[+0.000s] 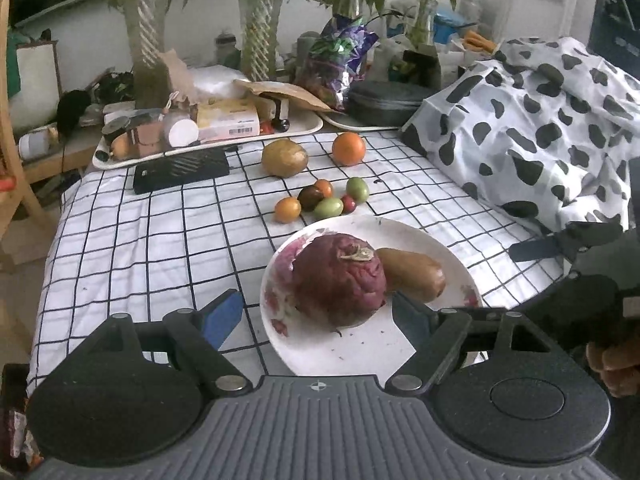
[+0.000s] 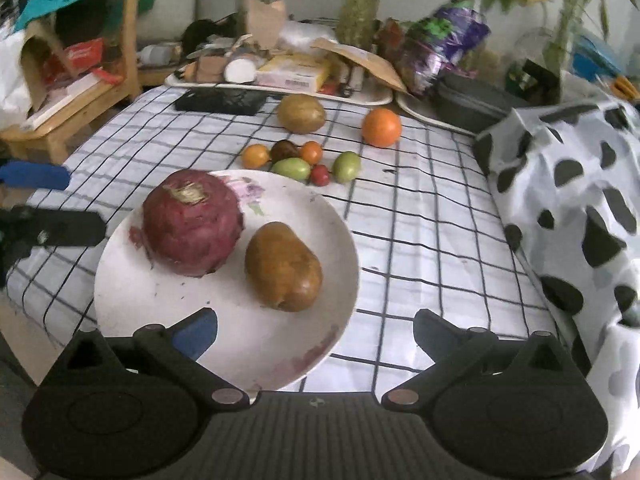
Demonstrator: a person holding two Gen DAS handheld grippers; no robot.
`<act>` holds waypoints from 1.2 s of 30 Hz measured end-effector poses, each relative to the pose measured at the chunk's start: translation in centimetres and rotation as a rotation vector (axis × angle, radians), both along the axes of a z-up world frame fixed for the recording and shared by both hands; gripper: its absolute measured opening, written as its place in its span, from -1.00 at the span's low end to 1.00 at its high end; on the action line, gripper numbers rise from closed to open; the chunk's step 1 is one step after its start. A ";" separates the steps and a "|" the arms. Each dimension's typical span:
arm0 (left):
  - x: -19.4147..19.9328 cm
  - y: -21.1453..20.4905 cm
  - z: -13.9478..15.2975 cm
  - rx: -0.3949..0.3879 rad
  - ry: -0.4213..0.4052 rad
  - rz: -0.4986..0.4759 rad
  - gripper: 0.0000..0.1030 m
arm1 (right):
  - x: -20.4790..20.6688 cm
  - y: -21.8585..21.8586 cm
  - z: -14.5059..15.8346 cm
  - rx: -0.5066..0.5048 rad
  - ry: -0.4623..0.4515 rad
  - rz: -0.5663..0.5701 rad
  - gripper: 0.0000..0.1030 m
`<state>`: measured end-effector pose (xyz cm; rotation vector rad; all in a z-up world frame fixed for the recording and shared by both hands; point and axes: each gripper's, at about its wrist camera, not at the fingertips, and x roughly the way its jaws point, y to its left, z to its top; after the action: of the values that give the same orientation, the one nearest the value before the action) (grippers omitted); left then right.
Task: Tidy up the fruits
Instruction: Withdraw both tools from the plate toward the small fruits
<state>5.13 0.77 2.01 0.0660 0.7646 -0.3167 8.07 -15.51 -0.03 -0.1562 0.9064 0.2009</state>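
A white flowered plate (image 2: 248,344) sits on the checked cloth and holds a big red-purple round vegetable (image 2: 192,220) and a brown pear (image 2: 284,268). Behind the plate lie several small tomatoes (image 2: 296,162), a brown round fruit (image 2: 301,113) and an orange (image 2: 381,127). My right gripper (image 2: 316,315) hangs open and empty over the plate's near rim, short of the pear. My left gripper (image 1: 316,298) is open at the plate's left side with nothing pressed between its pads. Its fingers (image 2: 60,226) stand just off the plate's rim. The purple vegetable (image 1: 338,280) lies ahead of it.
A cluttered tray (image 1: 304,130) and a flat black case (image 1: 180,170) lie at the back of the table, with glass vases of plants (image 1: 148,40) behind them. A cow-spotted cloth (image 1: 540,132) is heaped along the right side. A wooden chair (image 2: 100,92) stands at the left.
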 end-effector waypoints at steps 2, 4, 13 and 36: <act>-0.1 -0.2 0.1 0.008 -0.003 -0.006 0.59 | 0.2 -0.6 0.1 0.019 0.002 -0.039 1.00; -0.3 -0.3 0.2 0.015 -0.010 -0.011 0.59 | 0.4 -1.0 0.1 0.020 0.001 -0.076 1.00; -0.5 0.4 0.9 0.019 -0.033 0.008 0.59 | 0.8 -1.2 0.6 0.056 -0.038 -0.119 1.00; 2.5 0.8 -0.2 -0.003 -0.093 -0.085 0.58 | 2.4 -3.0 0.7 0.034 -0.120 -0.251 1.00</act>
<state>7.65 1.53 1.79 0.1097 0.6706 -0.3932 10.49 -18.55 0.63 -0.0218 0.7947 -0.0264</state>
